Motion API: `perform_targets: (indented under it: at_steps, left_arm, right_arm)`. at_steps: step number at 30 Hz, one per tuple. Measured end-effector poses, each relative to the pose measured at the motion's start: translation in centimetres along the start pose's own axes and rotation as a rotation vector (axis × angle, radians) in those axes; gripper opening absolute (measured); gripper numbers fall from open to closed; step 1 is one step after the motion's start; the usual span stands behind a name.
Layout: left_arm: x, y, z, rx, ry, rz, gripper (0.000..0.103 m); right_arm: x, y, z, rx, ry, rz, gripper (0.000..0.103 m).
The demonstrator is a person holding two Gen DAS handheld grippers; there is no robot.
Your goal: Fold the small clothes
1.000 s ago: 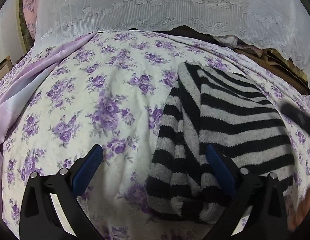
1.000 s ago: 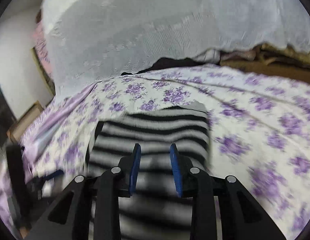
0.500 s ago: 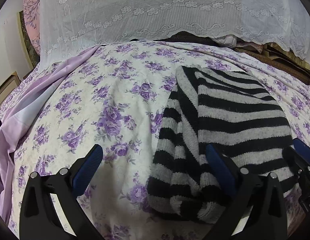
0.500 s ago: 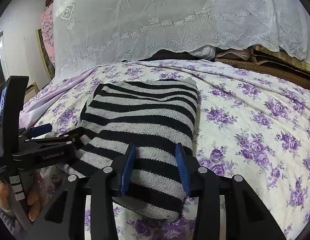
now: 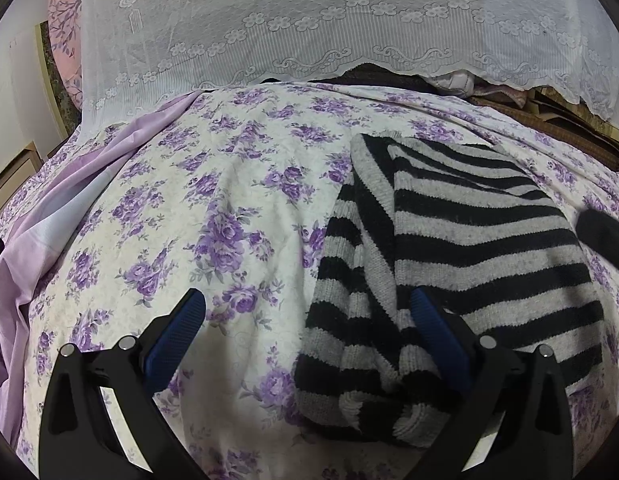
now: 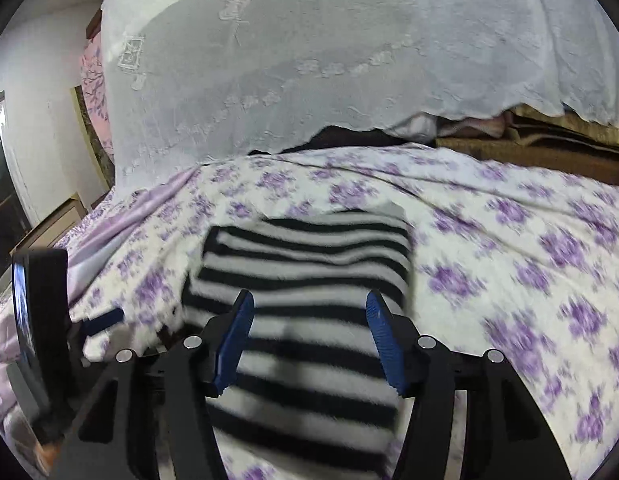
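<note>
While the left claw point(image 5: 309, 316) stands wide open over the bed point(image 5: 229, 208), its right pad lies against the folded striped jumper point(image 5: 469, 232), which sits toward the bed's right side; nothing is gripped. In the blurred right view, the right claw point(image 6: 309, 320) is opening above the jumper's point(image 6: 309, 264) near end, pads clear of it, holding nothing.

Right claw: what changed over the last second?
The right claw is opening, its fingers spread wider over the striped sweater, letting it go; nothing pinched between them. The left claw stayed wide open, and the sweater stayed folded on the floral bedsheet.
</note>
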State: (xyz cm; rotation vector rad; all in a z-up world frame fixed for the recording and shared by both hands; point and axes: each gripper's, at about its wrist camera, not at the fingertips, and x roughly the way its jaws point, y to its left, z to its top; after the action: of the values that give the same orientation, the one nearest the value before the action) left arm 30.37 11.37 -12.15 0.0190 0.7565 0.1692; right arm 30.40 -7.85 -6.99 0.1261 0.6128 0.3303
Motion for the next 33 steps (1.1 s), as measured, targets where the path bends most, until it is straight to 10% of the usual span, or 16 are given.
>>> perform_targets:
  at_steps: [13,33]
  left_arm:
    - [0.0,-0.1,0.0,0.002,-0.002,0.005,0.099]
    - [0.0,0.0,0.1,-0.005,0.002,0.004,0.099]
  right_arm:
    - [1.7,1.4,-2.1,-0.09,0.011,-0.025,0.067]
    - [2.7,-5.4,-4.3,0.253,0.137,0.112,0.091]
